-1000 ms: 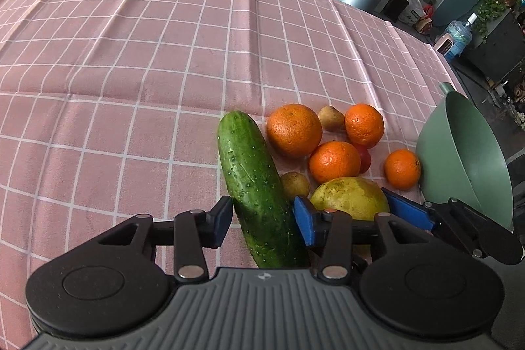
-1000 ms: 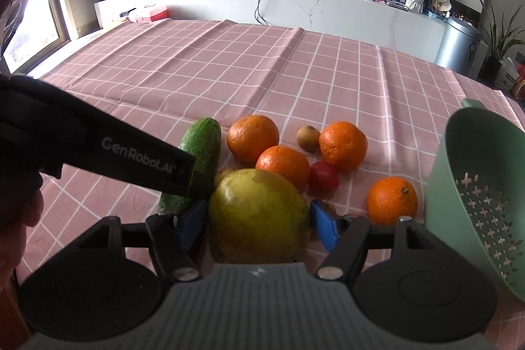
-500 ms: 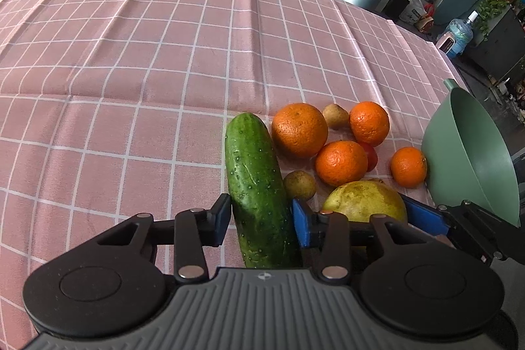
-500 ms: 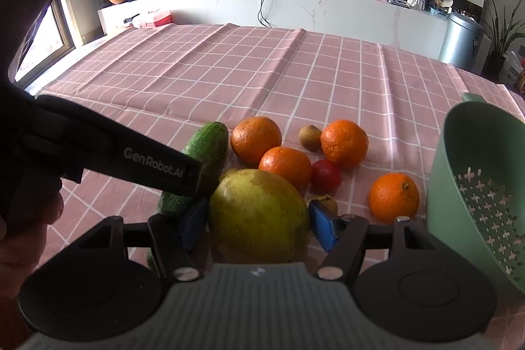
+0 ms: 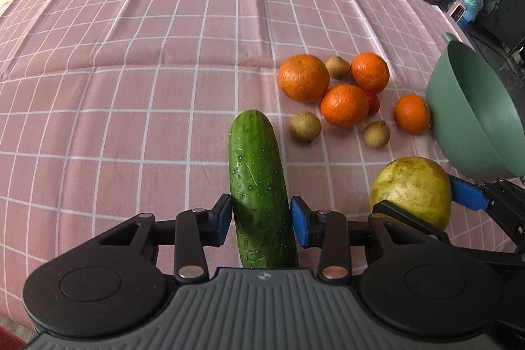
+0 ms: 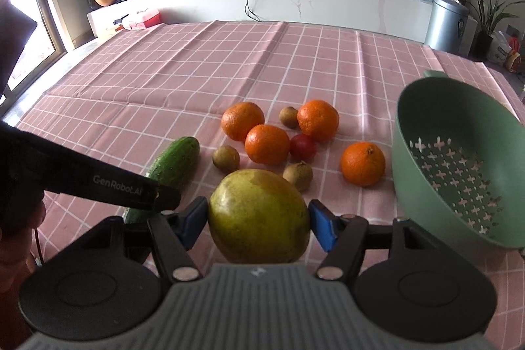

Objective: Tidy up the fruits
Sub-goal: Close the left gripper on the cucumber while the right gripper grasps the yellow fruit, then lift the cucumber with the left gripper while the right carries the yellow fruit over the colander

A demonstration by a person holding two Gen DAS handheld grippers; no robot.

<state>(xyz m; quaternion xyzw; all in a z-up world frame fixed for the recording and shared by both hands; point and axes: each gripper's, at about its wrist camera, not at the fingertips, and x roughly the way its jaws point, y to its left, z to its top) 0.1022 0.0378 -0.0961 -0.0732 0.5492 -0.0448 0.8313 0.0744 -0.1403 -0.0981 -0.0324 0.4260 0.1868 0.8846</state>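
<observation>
A: Left gripper (image 5: 260, 220) is clamped on the long green cucumber (image 5: 257, 186); right gripper (image 6: 259, 220) is clamped on the large yellow-green pomelo-like fruit (image 6: 259, 215), just beside the green perforated plastic colander (image 6: 459, 166).

B: Keep the grip firm; clear the rim before releasing.

A: On the pink checked tablecloth (image 5: 131, 54): four oranges, three small brown fruits, one red fruit.

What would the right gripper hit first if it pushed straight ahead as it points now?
Likely the small brown fruit just beyond the pomelo held by the right gripper, then the tomato; depth is uncertain, and the gripper may be lifted above them.
</observation>
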